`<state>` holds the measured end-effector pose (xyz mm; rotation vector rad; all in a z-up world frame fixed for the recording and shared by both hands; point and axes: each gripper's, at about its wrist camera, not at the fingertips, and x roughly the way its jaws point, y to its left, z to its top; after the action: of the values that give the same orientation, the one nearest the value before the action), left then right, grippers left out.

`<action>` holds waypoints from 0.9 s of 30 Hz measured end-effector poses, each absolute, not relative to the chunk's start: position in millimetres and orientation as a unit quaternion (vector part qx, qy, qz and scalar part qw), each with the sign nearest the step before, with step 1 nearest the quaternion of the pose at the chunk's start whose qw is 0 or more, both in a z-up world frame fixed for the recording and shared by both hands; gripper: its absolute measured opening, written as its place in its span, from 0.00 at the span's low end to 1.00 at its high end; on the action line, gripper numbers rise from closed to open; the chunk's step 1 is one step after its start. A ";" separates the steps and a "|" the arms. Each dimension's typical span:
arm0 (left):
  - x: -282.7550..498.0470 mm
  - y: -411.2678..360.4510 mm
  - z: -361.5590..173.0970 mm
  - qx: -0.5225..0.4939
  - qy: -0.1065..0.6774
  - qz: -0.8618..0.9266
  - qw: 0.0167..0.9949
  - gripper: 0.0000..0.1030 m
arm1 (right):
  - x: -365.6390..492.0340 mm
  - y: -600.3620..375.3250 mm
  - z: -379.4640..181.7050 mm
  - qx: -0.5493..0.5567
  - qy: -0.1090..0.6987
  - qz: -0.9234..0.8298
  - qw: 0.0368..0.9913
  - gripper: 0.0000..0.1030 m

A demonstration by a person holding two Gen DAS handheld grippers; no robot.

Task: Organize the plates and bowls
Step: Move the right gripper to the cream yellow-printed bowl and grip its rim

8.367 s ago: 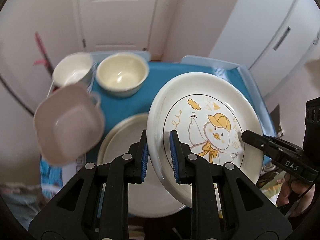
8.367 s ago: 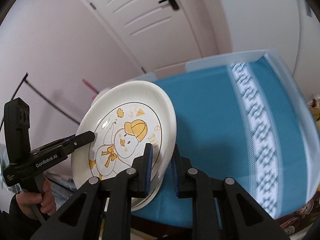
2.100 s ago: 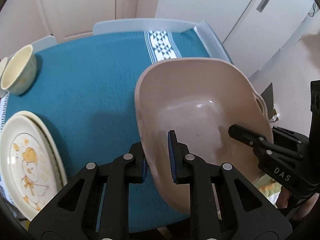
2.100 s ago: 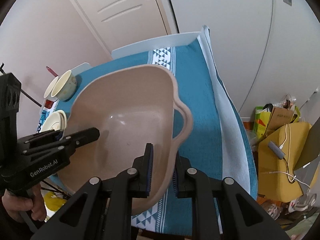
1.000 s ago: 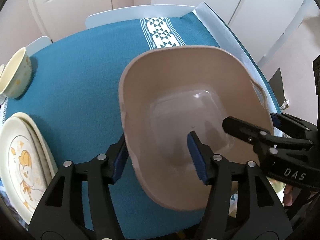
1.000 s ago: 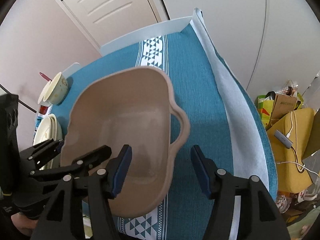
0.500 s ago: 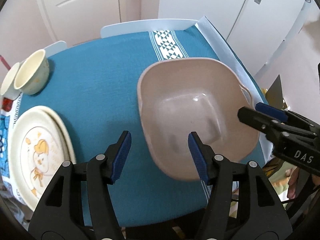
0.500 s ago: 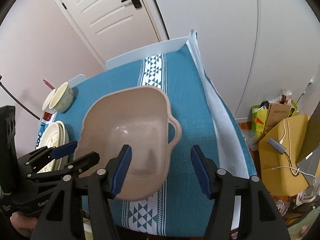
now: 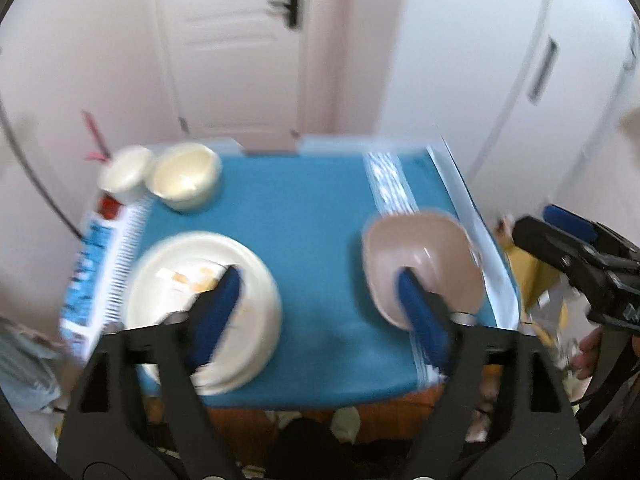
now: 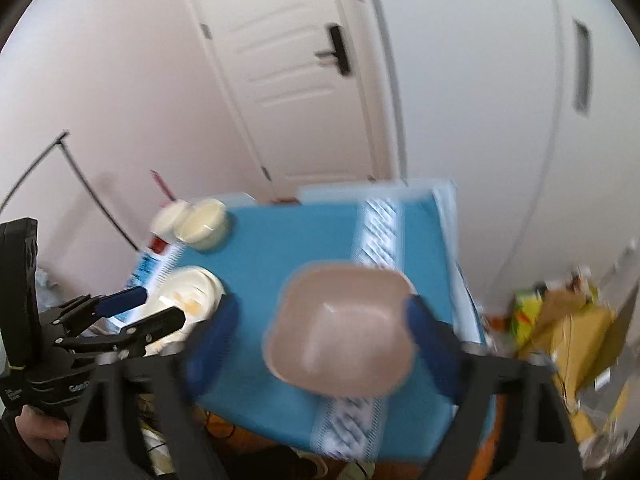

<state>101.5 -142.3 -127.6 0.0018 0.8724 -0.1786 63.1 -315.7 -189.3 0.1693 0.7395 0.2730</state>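
Observation:
The beige square bowl stands on the teal tablecloth near the table's right edge; it also shows in the right wrist view. The stacked white plates, duck plate on top, lie at the front left. Two cream bowls stand at the back left. My left gripper is open and empty, above the table's front edge. My right gripper is open and empty, with the beige bowl below between its fingers. Both views are blurred.
A blue and white box lies along the table's left edge. A white door and white cabinets stand behind the table. Cardboard and clutter lie on the floor to the right.
Both grippers have pulled back and up from the beige bowl, which stays on the table. The view now takes in the whole table, the door and the wall.

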 end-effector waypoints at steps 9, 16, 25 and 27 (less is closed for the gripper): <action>131.3 -48.5 -71.2 -0.039 0.392 0.008 0.919 1.00 | 128.6 -232.3 -127.4 0.018 0.327 0.240 0.914 1.00; 203.0 20.4 -92.4 -0.108 0.430 0.005 0.897 1.00 | 211.3 -152.2 -131.1 -0.035 0.370 0.261 0.891 1.00; 301.0 77.3 -180.8 -0.169 0.519 -0.005 0.838 0.81 | 323.5 -76.7 -205.8 -0.045 0.484 0.246 0.838 0.98; 316.2 84.4 -200.8 -0.177 0.537 -0.009 0.824 0.78 | 342.8 -64.6 -228.7 -0.048 0.509 0.240 0.825 0.93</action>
<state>316.2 84.4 -200.8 -0.3769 1.1423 -0.0201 342.8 -64.6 -228.7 -0.1030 1.0817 0.5105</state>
